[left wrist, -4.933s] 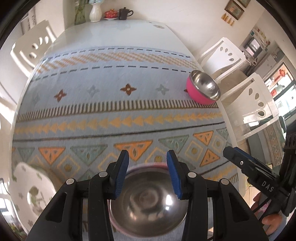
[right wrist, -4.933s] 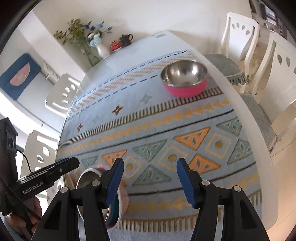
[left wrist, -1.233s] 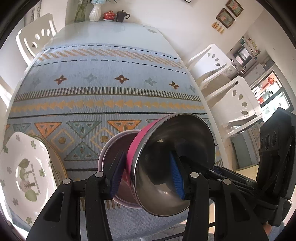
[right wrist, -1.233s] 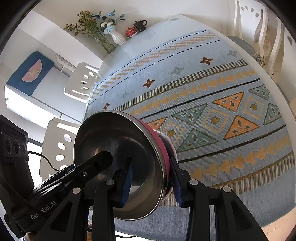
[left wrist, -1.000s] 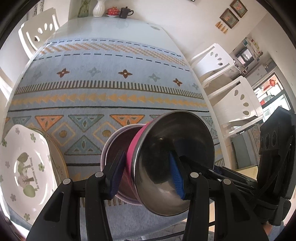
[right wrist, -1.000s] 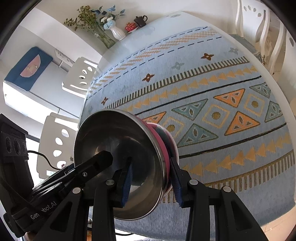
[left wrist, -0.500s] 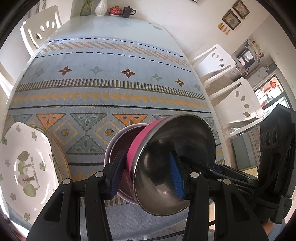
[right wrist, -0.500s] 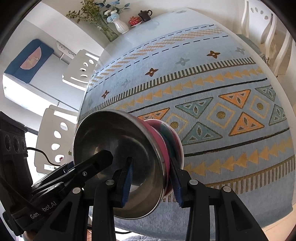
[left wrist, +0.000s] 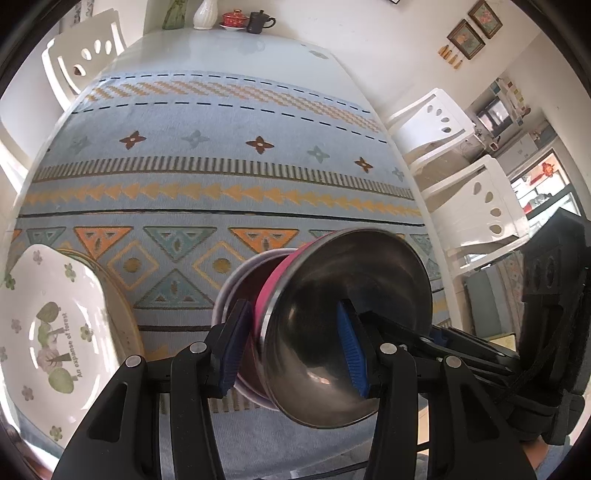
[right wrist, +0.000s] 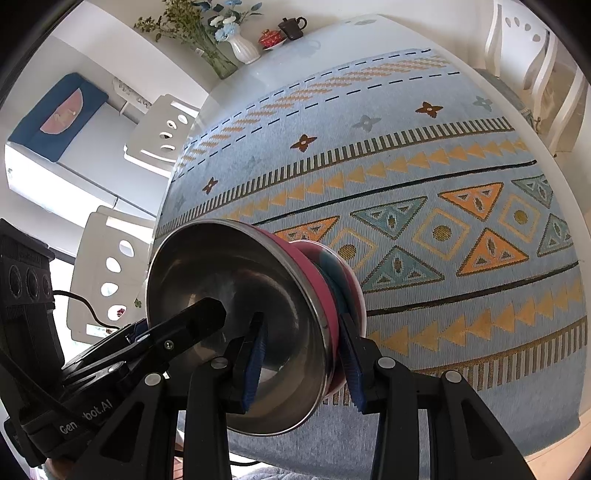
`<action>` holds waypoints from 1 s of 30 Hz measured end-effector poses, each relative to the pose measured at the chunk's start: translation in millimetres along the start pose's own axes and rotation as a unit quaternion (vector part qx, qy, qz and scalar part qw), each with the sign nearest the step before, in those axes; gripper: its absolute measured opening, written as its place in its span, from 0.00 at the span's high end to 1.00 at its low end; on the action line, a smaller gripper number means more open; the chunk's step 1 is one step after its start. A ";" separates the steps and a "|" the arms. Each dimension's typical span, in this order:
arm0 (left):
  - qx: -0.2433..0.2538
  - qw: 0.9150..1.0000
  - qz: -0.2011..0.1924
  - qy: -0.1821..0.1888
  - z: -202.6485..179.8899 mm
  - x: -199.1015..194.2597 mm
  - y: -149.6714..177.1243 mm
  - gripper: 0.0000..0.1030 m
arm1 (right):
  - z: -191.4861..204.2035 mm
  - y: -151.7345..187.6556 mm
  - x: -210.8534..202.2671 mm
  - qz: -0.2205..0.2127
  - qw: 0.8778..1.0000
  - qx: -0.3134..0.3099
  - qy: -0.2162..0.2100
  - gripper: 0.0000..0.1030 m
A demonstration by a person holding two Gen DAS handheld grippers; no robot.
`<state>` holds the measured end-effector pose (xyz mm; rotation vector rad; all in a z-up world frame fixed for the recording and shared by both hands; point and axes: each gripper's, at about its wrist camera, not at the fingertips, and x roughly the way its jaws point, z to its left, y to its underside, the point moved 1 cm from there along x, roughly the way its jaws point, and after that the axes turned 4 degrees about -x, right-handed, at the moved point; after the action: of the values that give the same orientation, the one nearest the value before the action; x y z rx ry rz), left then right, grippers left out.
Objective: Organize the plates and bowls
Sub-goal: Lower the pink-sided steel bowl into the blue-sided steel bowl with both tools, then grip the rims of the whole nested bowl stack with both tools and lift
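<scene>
A steel bowl with a pink outside [left wrist: 332, 280] hangs tilted on edge at the near table edge, its base pushed into a second, lavender-rimmed bowl [left wrist: 240, 280]. My left gripper [left wrist: 293, 349] is shut across it, one blue pad inside the steel hollow and the other at the lavender rim. In the right wrist view my right gripper [right wrist: 303, 358] is shut on the pink bowl's [right wrist: 236, 280] wall, and the second bowl [right wrist: 347, 269] shows behind it. A white flower-print plate [left wrist: 51, 332] lies on a tan-rimmed plate [left wrist: 122, 314] at the left.
A blue patterned cloth [left wrist: 221, 147] covers the white table. A vase [left wrist: 207, 14], a red lidded cup and a dark teapot [left wrist: 258, 22] stand at the far end. White chairs [left wrist: 472, 206] [right wrist: 110, 273] flank both sides.
The pink bowl came from the table's far right to the near edge, now held by both grippers against the other bowl. Over the last second nothing visibly moved.
</scene>
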<state>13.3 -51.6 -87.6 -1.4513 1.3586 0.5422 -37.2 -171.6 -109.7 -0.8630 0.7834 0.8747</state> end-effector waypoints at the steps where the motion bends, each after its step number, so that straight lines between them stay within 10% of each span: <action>1: 0.001 1.000 -0.001 -0.008 0.7 0.2 -0.7 0.57 | 0.6 -0.2 -0.2 0.000 1.000 -0.001 0.001 0.63; 30: -0.024 0.999 -0.006 -0.030 26.2 -3.9 -6.3 0.57 | -15.4 -13.0 -13.2 -0.031 0.999 0.016 0.017 0.48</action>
<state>26.1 -28.0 -91.6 -1.4700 1.2966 0.6083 -34.7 -194.0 -101.2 -0.8714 0.7943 0.7929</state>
